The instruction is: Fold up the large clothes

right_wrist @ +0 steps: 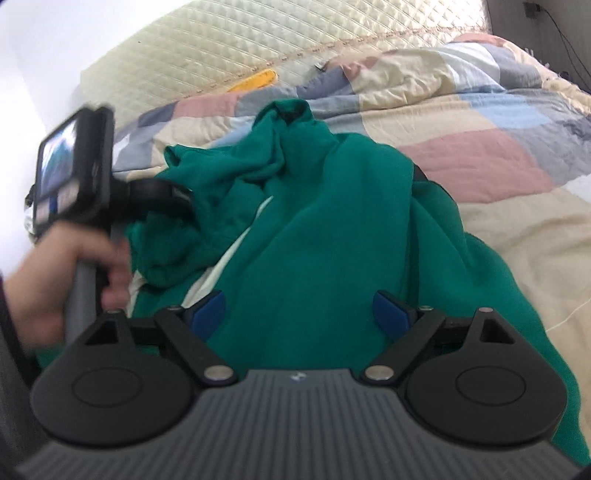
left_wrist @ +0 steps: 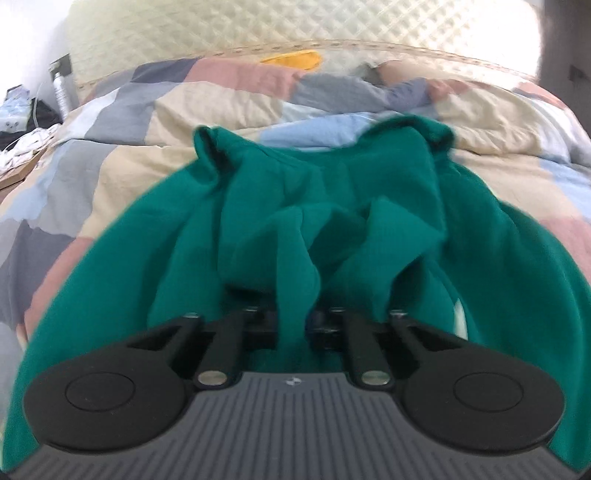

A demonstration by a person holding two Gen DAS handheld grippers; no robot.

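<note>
You are working over a bed covered by a patchwork quilt of cream, pink, grey and pale-blue cotton squares (left_wrist: 140, 122). Beyond the quilt, at the head of the bed, a cream diamond-quilted padded headboard (left_wrist: 258, 26) stands against a white wall. A flat yellow object (left_wrist: 291, 58) lies at the foot of that headboard, just past the quilt's far edge; what it is cannot be told. To the left of the quilt a cluttered bedside surface (left_wrist: 26, 129) carries a pale cylindrical bottle and some white cloth.

The large teal-green fleece garment (left_wrist: 369, 177) lies crumpled near the middle of the quilt. In both views its long axis runs from your grippers away toward the headboard, with a bunched, rounded end at the far side. A strip of white lining shows in its folds in the right wrist view.

Your left gripper (left_wrist: 291, 314) has its jaws drawn together, clamped on a raised fold of the green garment that rises up between them. Your left hand (right_wrist: 62, 273) grips its handle at the garment's left edge.

Your right gripper (right_wrist: 297, 314) holds its blue-padded fingers (right_wrist: 208, 308) wide apart over the near part of the garment, pressing on nothing.
</note>
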